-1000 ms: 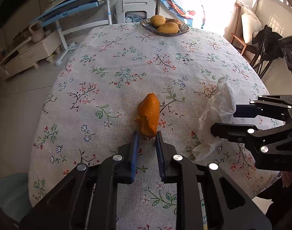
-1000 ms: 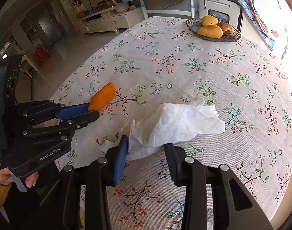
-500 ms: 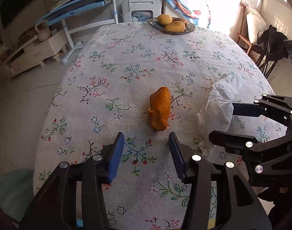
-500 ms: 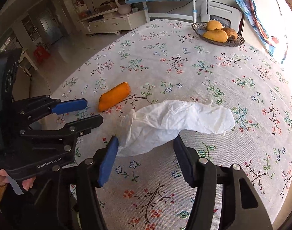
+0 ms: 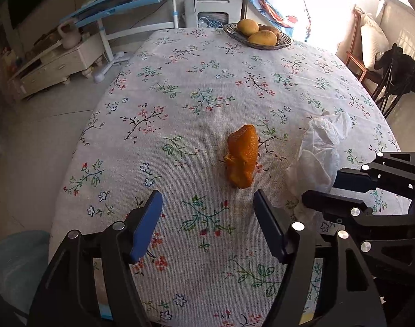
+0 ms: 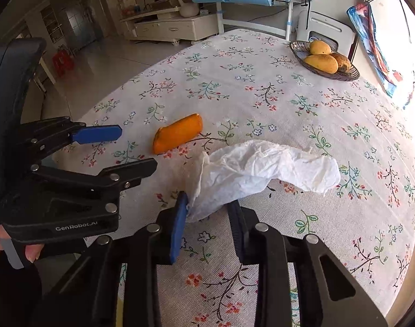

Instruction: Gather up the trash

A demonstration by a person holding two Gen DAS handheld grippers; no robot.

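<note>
Floral-cloth surface [image 5: 180,103], nothing collected yet as far as shown. Left tongs [image 5: 207,226] spread wide, empty, lower centre. Orange peel [image 5: 241,156] mid-frame, just beyond them, untouched. Right tongs [image 6: 207,229] parted around the crumpled white tissue's [image 6: 262,169] near end, not clenched. Fruit basket [image 5: 258,36] top.

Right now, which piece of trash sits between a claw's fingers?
The crumpled white tissue, its near end between the open right claw. The orange peel lies beyond the left claw.

Tissue [image 5: 320,155] end behind right gripper [image 5: 330,190]
</note>
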